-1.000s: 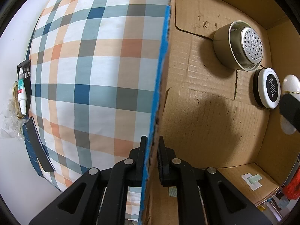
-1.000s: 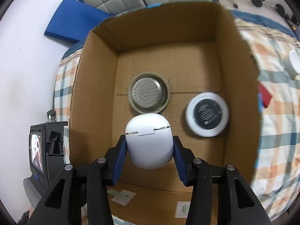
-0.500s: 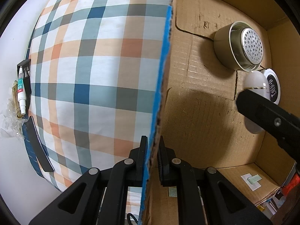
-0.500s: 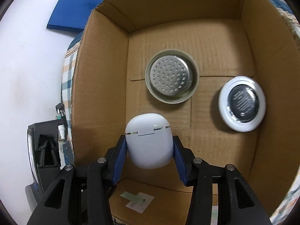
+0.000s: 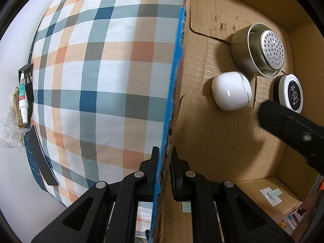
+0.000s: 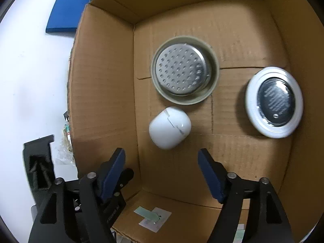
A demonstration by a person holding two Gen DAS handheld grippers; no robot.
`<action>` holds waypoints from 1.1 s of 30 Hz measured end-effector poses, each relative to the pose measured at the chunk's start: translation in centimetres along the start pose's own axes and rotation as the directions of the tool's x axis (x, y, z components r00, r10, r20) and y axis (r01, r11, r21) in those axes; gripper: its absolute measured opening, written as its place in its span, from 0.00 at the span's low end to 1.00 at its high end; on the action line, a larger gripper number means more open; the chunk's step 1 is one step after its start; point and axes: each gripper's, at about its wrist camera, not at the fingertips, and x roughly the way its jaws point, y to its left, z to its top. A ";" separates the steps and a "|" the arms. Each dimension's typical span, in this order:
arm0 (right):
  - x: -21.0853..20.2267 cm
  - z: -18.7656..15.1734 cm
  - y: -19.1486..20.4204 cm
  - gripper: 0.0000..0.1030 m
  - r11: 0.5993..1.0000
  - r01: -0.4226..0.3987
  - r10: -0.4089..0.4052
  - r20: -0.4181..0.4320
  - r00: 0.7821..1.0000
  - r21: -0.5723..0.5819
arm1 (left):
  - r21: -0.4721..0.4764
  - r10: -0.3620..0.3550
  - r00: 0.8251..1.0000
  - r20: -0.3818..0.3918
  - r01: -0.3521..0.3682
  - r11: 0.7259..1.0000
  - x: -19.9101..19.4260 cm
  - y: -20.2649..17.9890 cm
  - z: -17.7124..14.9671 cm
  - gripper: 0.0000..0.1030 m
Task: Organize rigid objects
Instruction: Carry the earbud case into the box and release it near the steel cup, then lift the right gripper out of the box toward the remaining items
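A white earbud case (image 6: 169, 130) lies on the floor of an open cardboard box (image 6: 105, 81), just in front of a round metal strainer cup (image 6: 184, 78). A white round tin with a black lid (image 6: 274, 102) lies to the right. My right gripper (image 6: 162, 158) is open and empty, a little above and in front of the case. In the left wrist view, my left gripper (image 5: 164, 158) is shut on the box's side wall (image 5: 174, 93). That view also shows the case (image 5: 230, 93), the cup (image 5: 259, 50) and the tin (image 5: 289, 93).
The box stands on a plaid bedcover (image 5: 97, 77). A small white bottle (image 5: 21, 103) and a black holder (image 5: 28, 93) lie at the bed's left edge. A blue pad (image 6: 68, 10) lies on the white floor beyond the box.
My right gripper moved down into the box, opened and let go of the white earbud case, which now lies on the box floor. My left gripper has not moved.
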 end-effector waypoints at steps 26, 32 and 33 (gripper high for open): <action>-13.9 -5.6 3.6 1.00 0.932 0.350 -0.309 0.299 0.903 -0.092 | -0.003 0.018 1.000 0.000 -0.018 1.000 -0.3 -0.9 0.2 0.08; -18.9 -3.9 -2.0 1.00 0.954 0.283 -0.301 0.378 0.876 0.103 | -0.008 0.018 1.000 -0.003 -0.018 1.000 -0.3 -0.7 0.3 0.08; -19.7 -3.2 -4.1 1.00 0.946 0.277 -0.322 0.383 0.866 0.169 | -0.010 0.017 1.000 -0.003 -0.017 1.000 -0.3 -0.6 0.3 0.08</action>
